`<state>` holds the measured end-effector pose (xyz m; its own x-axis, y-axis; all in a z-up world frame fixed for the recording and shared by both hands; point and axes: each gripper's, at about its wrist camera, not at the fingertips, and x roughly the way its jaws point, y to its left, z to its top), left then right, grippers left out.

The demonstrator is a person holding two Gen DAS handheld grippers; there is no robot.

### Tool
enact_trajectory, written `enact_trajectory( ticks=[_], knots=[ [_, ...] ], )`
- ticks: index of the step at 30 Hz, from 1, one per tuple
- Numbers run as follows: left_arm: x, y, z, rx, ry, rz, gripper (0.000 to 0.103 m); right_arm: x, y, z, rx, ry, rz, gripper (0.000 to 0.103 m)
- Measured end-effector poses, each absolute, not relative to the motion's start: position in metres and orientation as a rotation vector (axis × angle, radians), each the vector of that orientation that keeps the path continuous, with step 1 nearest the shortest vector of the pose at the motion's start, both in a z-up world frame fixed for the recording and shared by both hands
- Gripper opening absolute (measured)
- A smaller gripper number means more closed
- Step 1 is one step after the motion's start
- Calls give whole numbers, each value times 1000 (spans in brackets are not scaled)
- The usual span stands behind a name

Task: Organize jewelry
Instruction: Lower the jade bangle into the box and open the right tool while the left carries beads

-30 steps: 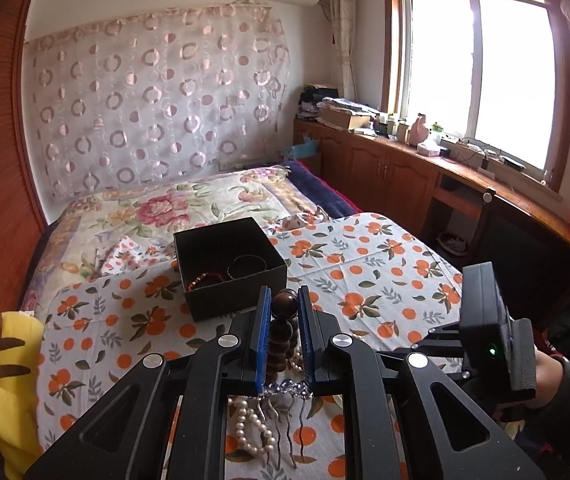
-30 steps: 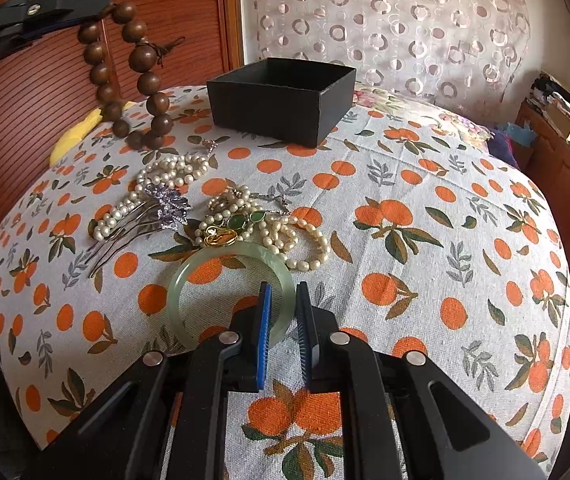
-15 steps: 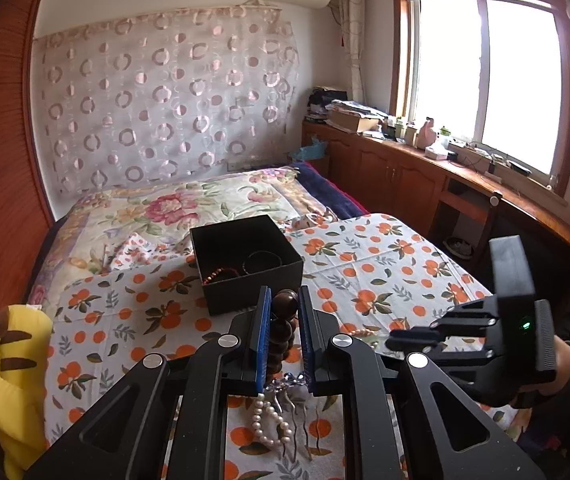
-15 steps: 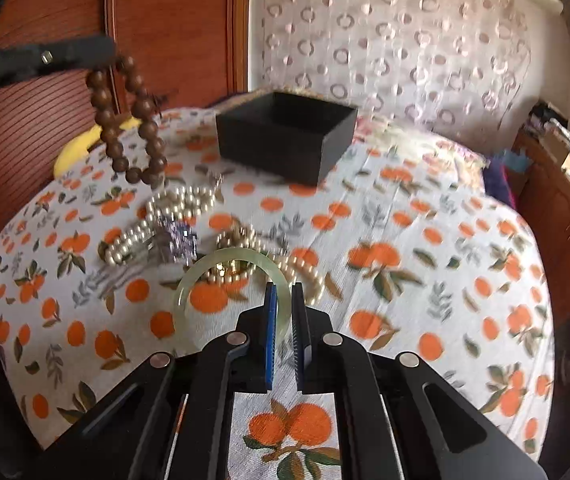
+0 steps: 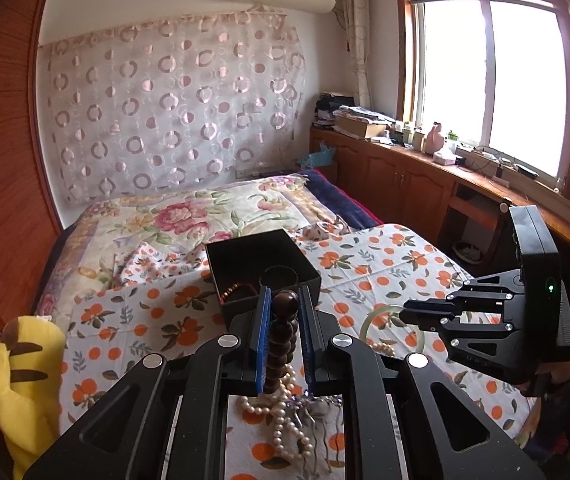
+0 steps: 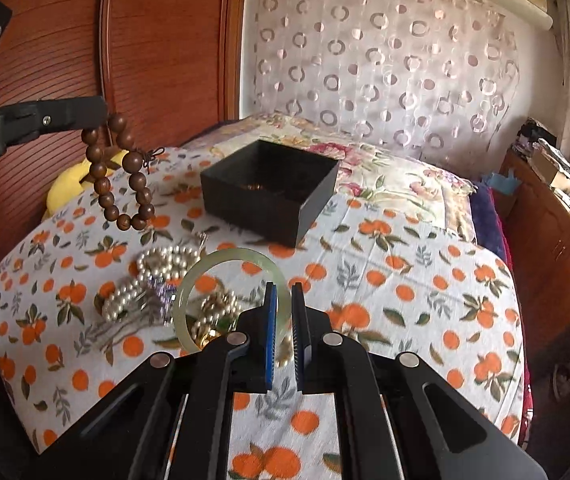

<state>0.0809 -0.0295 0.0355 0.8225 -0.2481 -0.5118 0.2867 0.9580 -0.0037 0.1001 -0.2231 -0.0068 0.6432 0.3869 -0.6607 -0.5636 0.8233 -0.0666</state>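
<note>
My left gripper [image 5: 284, 300] is shut on a string of dark wooden beads [image 5: 283, 332], which hangs in a loop [image 6: 119, 172] from its fingers above the orange-print cloth. My right gripper [image 6: 283, 300] is shut on the rim of a pale green jade bangle [image 6: 221, 256], held tilted just above the jewelry pile. The left wrist view shows that gripper [image 5: 413, 314] with the bangle [image 5: 377, 314] at the right. An open black box [image 6: 253, 212] sits beyond; a reddish bracelet [image 5: 237, 290] and a dark ring [image 5: 279, 276] lie inside it.
Pearl strands [image 6: 165, 264], a silver hair comb [image 6: 157, 296] and a gold piece with pearls [image 6: 217, 312] lie on the cloth. A yellow plush toy [image 5: 25, 368] sits at the bed's left edge. Wooden cabinets [image 5: 405, 184] line the right wall.
My right gripper closed on the jade bangle and lifted it off the cloth, tipping it up. The left gripper kept its hold on the wooden beads and barely moved.
</note>
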Motion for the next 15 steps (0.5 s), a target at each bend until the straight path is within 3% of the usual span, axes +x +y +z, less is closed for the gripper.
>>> enact_trajectory(
  ticks=[15],
  knots=[
    [122,-26,43,81,533,-265,12,154,-208,21,-256,614,580,8]
  ],
)
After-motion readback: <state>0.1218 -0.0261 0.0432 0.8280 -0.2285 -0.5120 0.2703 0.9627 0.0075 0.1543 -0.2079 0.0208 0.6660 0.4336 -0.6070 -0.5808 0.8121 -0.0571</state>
